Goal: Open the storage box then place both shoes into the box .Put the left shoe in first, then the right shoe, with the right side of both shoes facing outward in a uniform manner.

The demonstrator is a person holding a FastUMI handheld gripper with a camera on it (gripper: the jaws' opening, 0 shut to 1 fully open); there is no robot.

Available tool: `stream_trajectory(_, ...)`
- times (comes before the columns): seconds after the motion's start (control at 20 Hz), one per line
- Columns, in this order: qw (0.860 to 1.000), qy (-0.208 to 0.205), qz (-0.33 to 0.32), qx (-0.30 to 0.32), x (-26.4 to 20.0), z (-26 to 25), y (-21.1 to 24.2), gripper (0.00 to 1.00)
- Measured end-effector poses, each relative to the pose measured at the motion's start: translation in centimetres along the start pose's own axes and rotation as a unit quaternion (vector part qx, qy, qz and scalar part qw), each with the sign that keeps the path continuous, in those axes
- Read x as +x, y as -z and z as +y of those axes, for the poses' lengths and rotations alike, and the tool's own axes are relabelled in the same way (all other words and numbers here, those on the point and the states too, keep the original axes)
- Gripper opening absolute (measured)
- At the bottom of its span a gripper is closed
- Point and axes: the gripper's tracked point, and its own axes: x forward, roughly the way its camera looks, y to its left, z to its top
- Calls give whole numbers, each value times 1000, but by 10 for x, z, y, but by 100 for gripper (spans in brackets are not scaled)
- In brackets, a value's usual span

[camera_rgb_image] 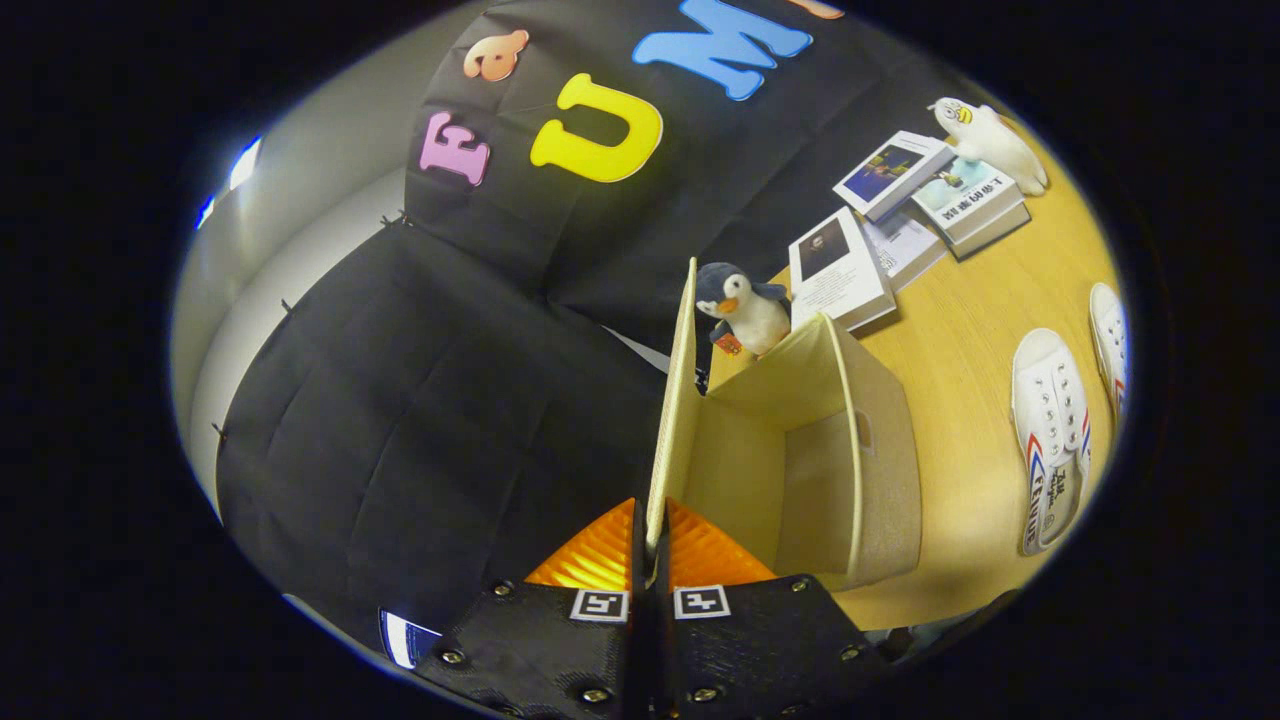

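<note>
Because our gripper (652,545) pinches the lid (676,400) upright between its fingers, the box (850,450) gapes open; both shoes (1050,440) wait beyond it.

Even bright light on table (960,330); strong fisheye bend at edges; focus sharp; glare patch far wall.
</note>
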Motion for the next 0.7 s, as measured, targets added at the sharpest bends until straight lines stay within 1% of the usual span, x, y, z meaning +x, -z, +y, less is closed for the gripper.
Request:
stream_trajectory(0.35,998,-11,4,-63,27,46,8,2)
stream_trajectory(0.7,994,-25,18,-102,61,88,29,2)
